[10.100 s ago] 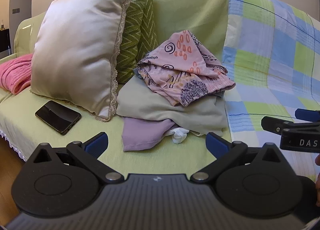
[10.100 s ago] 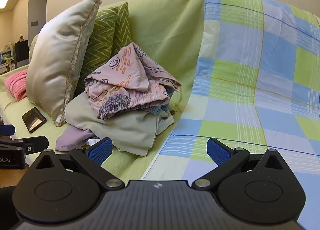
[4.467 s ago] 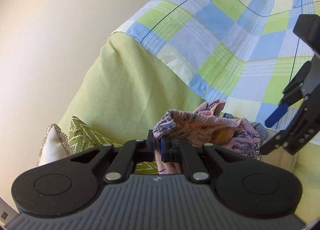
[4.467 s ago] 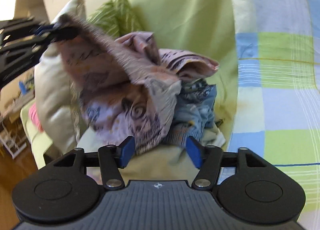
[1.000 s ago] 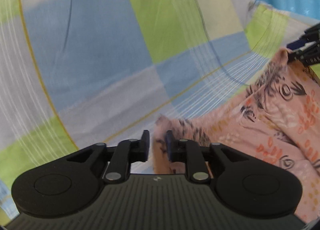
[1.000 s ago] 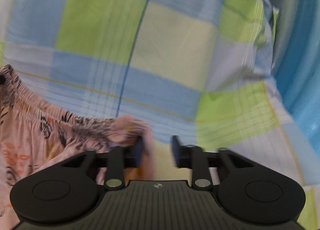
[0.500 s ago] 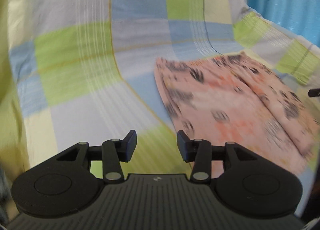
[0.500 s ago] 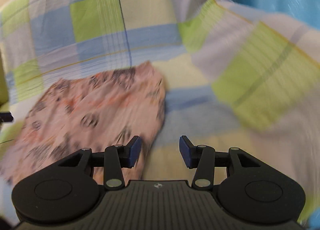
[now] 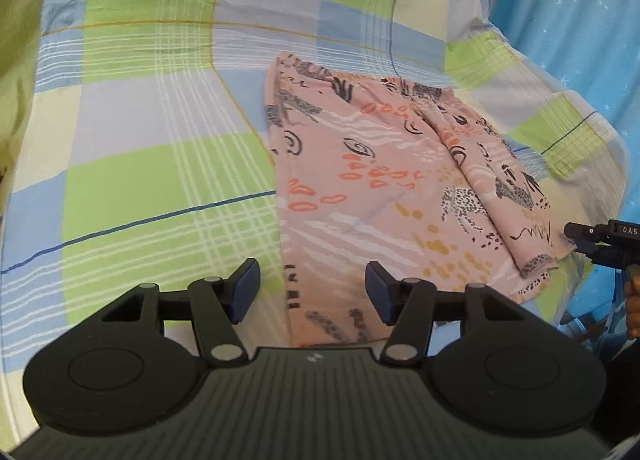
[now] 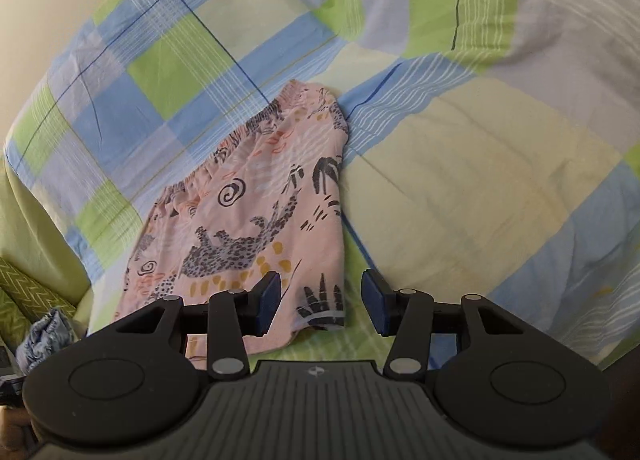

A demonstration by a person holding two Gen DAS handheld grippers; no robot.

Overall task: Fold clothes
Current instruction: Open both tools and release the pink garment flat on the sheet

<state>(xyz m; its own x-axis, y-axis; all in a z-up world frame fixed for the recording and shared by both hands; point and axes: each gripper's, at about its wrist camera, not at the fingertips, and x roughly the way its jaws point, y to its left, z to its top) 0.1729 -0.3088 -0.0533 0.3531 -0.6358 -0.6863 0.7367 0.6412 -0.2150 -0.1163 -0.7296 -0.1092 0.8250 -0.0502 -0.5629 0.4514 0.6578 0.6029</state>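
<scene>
Hovering nearest the camera, the left gripper (image 9: 311,287) has its jaws spread wide and empty over the near hem of one pink patterned pair of shorts (image 9: 384,179). The right gripper (image 10: 319,302) is likewise wide apart and empty, just above the shorts' other hem corner. Beyond both, the shorts lie spread flat on one checked blanket (image 9: 152,107), waistband farthest away.

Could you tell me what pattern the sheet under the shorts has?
The sheet is blue, green and cream plaid, clearest in the right wrist view.
</scene>
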